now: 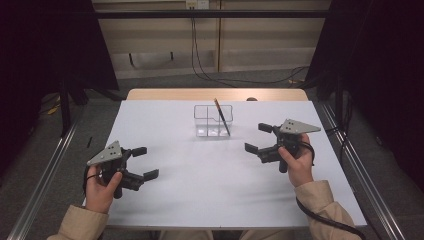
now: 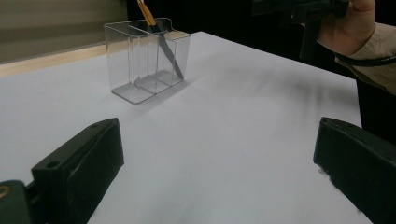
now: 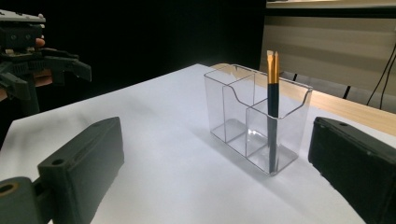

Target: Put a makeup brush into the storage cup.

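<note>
Pencil [image 1: 222,116] leaning in the right compartment of the clear organizer [image 1: 213,120] at the far middle of the white table [image 1: 210,185], both tongs hanging wide apart and empty, left gripper [image 1: 142,162] near-left, right gripper [image 1: 259,137] right.

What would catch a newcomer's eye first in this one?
The clear plastic organizer at the far middle of the white table, with a brush leaning in its right-hand compartment. Then the left gripper and right gripper, both open and holding nothing, flanking it.
</note>
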Demonstrator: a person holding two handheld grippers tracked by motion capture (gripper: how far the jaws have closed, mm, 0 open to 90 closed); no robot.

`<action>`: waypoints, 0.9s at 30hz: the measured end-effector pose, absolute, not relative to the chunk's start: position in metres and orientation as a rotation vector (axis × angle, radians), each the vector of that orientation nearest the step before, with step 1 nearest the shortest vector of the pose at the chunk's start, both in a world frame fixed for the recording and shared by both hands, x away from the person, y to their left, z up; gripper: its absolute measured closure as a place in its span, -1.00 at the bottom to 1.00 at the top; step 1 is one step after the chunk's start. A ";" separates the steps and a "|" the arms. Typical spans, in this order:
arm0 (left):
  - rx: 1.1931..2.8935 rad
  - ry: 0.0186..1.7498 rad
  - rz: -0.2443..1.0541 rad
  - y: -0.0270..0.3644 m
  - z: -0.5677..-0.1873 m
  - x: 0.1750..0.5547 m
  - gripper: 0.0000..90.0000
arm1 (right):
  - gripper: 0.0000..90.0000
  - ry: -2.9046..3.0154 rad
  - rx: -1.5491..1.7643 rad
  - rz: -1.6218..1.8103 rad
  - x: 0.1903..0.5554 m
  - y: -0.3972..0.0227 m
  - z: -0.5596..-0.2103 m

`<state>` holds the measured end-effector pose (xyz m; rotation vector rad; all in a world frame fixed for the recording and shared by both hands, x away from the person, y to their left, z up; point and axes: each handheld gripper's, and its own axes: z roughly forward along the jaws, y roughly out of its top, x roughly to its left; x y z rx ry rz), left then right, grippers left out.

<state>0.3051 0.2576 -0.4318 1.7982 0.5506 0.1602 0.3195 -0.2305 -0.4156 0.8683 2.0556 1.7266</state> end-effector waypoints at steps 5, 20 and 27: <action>1.798 0.553 0.158 0.258 -0.432 0.305 -0.97 | -0.94 2.058 0.861 1.723 0.315 -0.234 -0.415; 1.793 0.558 0.155 0.258 -0.432 0.305 -0.97 | -0.94 2.046 0.884 1.719 0.303 -0.254 -0.420; 1.792 0.557 0.152 0.257 -0.433 0.306 -0.97 | -0.94 2.046 0.891 1.708 0.298 -0.261 -0.421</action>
